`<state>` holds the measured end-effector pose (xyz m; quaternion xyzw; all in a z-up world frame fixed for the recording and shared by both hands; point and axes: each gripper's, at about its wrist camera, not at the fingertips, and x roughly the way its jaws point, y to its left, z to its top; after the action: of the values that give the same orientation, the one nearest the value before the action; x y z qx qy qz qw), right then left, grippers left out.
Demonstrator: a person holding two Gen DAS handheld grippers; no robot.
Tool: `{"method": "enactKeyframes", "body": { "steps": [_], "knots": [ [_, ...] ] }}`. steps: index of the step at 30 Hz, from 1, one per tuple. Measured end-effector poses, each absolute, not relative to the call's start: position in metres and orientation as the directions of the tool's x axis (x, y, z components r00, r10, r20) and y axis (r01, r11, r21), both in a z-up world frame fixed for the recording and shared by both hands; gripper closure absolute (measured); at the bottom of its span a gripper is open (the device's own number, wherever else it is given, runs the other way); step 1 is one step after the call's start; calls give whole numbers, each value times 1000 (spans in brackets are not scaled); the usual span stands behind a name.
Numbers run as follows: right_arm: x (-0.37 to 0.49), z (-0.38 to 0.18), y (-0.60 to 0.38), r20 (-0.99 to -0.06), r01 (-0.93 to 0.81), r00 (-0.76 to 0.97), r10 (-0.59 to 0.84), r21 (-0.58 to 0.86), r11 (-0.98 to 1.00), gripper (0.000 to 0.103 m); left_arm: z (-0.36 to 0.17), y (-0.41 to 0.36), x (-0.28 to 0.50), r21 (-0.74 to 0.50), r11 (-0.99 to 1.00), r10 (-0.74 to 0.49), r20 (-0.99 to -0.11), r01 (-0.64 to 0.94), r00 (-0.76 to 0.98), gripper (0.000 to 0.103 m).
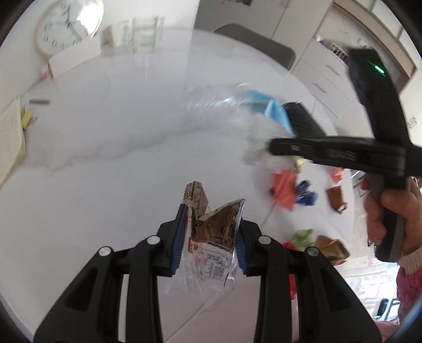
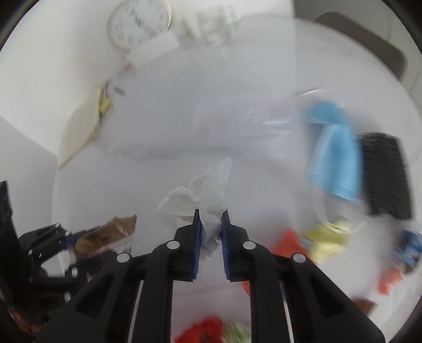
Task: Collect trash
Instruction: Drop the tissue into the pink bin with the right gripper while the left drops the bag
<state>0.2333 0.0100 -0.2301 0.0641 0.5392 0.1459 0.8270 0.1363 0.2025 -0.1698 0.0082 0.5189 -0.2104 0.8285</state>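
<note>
A brown wrapper (image 1: pixel 211 224) is clamped in the left gripper (image 1: pixel 209 237) above the white desk (image 1: pixel 105 137). A white tissue (image 2: pixel 208 200) is pinched in the right gripper (image 2: pixel 211 234). Loose trash (image 1: pixel 284 191) is scattered by the desk's right edge. A clock (image 1: pixel 69 25) is propped at the far left corner.

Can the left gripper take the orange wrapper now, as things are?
Probably not yet. The left gripper is already shut on a brown wrapper, so its jaws are full. The orange wrapper lies uncovered on the white table.
</note>
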Motion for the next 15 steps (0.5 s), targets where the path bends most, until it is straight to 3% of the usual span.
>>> {"method": "enactKeyframes", "body": {
  "steps": [7,11,15],
  "knots": [
    [123,-194,-132,-887,71,455,73,117,991,85,-123,118,107,-219,833,-440,-818,508,370,70],
    [66,-230,-220,-922,240,385,-37,61,969,84,-112,57,87,-262,768,-510,-802,584,311,70],
    [37,-288,-283,-947,328,321,-2,109,938,84,-109,-4,66,-293,729,-539,-802,619,255,70]
  ]
}}
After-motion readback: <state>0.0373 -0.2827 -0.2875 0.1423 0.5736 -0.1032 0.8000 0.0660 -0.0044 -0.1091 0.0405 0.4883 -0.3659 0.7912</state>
